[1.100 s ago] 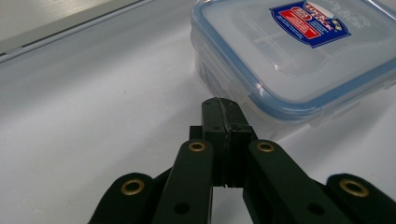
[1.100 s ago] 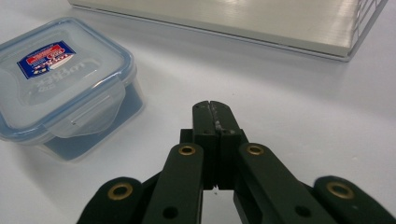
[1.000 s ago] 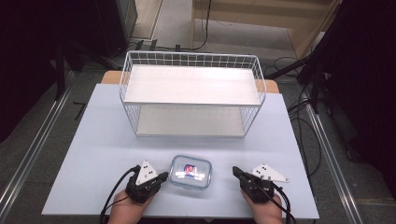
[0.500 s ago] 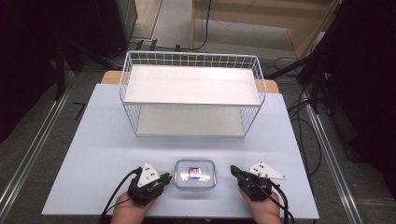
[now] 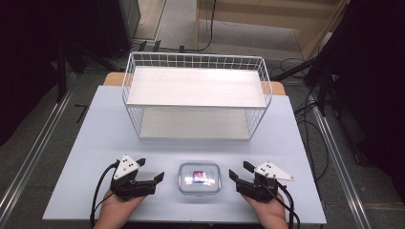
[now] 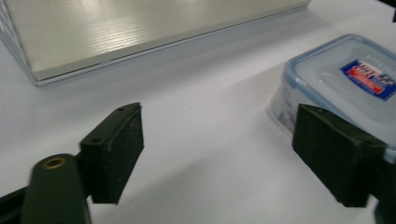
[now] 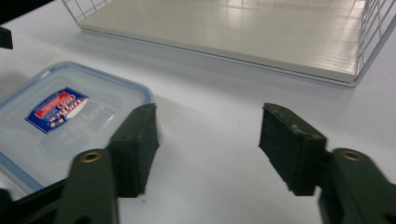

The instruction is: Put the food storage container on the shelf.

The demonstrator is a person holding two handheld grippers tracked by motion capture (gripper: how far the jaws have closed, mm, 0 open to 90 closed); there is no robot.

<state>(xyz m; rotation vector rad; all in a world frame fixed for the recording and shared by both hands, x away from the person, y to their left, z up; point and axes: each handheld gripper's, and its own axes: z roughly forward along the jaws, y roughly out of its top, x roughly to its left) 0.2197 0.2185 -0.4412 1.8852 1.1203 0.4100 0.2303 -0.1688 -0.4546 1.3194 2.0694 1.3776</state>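
A clear plastic food box (image 5: 199,178) with a blue-rimmed lid and a red and blue label lies flat near the table's front edge. My left gripper (image 5: 149,171) rests on the table just to its left, jaws open, nothing between them. My right gripper (image 5: 240,170) rests just to its right, also open and empty. In the left gripper view the box (image 6: 343,84) sits beside the right-hand jaw, outside the gap of the gripper (image 6: 219,158). In the right gripper view the box (image 7: 60,121) lies beside the left-hand jaw of the gripper (image 7: 210,144).
A white wire shelf rack (image 5: 196,95) with two pale boards stands at the back middle of the light table (image 5: 95,138). Its lower board (image 7: 243,32) lies close ahead of both grippers. Cables trail from each gripper toward the front edge.
The box has slid toward the front edge and now lies between the two grippers. Both hands have drawn back slightly and stayed open.
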